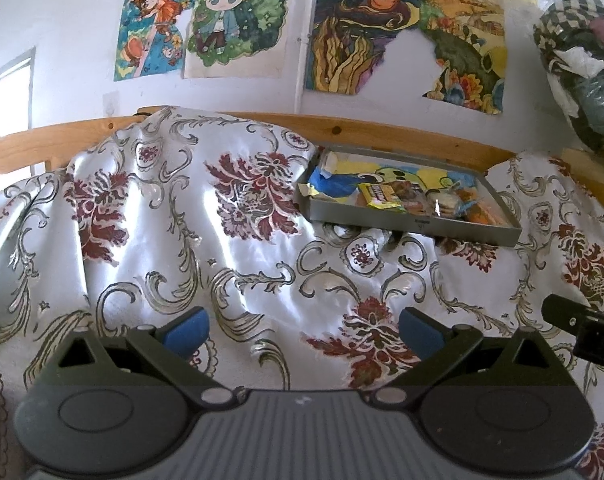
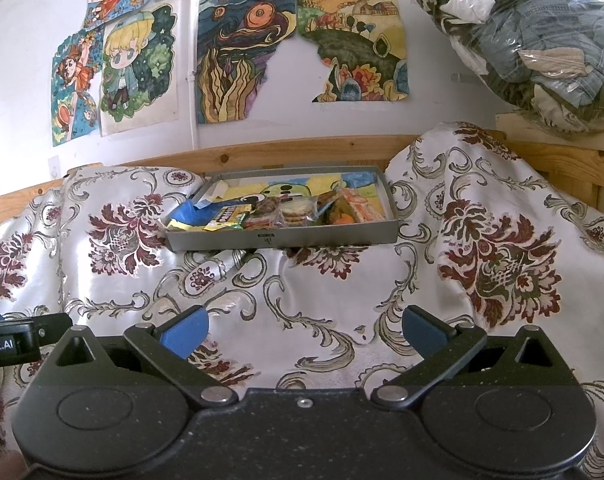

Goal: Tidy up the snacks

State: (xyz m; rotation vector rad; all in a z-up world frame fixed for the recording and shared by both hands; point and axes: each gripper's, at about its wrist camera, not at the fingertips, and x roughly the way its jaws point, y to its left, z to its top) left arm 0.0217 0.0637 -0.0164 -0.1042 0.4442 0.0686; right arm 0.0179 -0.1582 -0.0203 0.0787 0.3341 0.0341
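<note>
A shallow grey tray [image 1: 414,227] [image 2: 281,240] rests on the patterned bedspread ahead of me, near the wooden rail. Inside it lie several snacks: a yellow packet [image 1: 382,197] [image 2: 225,218], wrapped cookies [image 1: 442,204] [image 2: 295,212], a blue wrapper [image 1: 330,184] [image 2: 185,216] and orange items [image 1: 482,212] [image 2: 344,218]. My left gripper [image 1: 304,330] is open with nothing between its blue pads, low over the cloth and well short of the tray. My right gripper [image 2: 304,332] is likewise open and empty, facing the tray from a distance. Each gripper's edge shows in the other's view.
The floral bedspread [image 1: 161,220] [image 2: 482,240] bulges over pillows left and right of the tray. A wooden bed rail [image 1: 382,128] [image 2: 302,152] runs behind it, with drawings [image 1: 237,20] on the wall. A plastic bag of clothes [image 2: 542,48] sits at the upper right.
</note>
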